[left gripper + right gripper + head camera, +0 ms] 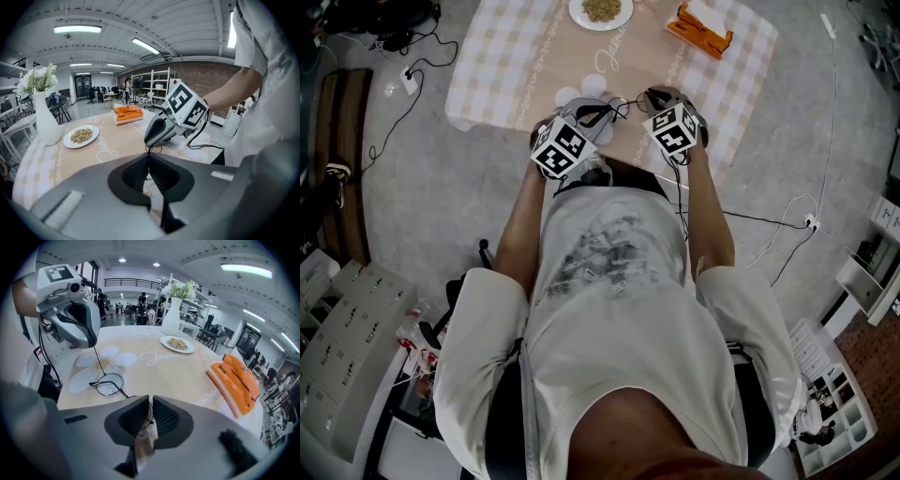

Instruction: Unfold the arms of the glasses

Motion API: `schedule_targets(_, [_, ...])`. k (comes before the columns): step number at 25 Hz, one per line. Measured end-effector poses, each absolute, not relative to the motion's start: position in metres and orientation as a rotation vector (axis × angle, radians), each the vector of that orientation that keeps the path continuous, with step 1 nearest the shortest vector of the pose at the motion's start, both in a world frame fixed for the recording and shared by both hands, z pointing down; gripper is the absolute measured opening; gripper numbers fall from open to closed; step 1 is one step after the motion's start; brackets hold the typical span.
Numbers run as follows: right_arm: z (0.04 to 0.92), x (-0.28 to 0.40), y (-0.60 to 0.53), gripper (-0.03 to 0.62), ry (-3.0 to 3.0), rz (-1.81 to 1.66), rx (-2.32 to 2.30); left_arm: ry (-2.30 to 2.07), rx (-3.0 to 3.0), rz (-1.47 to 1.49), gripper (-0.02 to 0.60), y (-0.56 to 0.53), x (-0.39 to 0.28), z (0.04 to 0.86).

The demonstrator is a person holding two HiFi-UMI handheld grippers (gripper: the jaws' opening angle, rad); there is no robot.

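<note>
Thin black round-rimmed glasses (108, 383) lie on the beige table runner between my two grippers. One slim arm rises from the lens to my left gripper (77, 324), whose jaws (149, 157) are shut on that wire. My right gripper (151, 401) is shut on the other thin wire part of the frame, which shows as a curved line between its pads. In the head view both marker cubes sit side by side at the table's near edge, the left gripper (602, 112) and right gripper (653, 97) facing each other with the glasses (623, 103) between them.
A white plate of grains (600, 9) sits at the table's far side, and an orange tissue box (701, 28) is at the far right. A white vase with flowers (172, 315) stands behind the plate. Cables trail across the floor on both sides.
</note>
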State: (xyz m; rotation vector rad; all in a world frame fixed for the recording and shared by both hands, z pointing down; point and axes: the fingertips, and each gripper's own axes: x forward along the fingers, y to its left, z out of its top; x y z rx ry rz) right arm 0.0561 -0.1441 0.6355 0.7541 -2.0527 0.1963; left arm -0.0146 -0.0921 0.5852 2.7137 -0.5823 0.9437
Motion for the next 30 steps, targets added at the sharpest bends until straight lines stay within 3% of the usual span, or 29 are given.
schedule_targets(5, [0.63,0.053,-0.139,0.02,-2.077,0.182,0.754,-0.579,2.717,0.942,0.014,-0.092,-0.014,0.585])
schedule_targets(8, [0.626,0.049,-0.134,0.092,-2.094,0.174,0.748,-0.571,2.718,0.943,0.014,-0.091,-0.014,0.585])
schedule_targets(30, [0.603,0.006,-0.085,0.127,-2.156,0.024,0.605,-0.557,2.737,0.901,0.014,-0.09,-0.012,0.573])
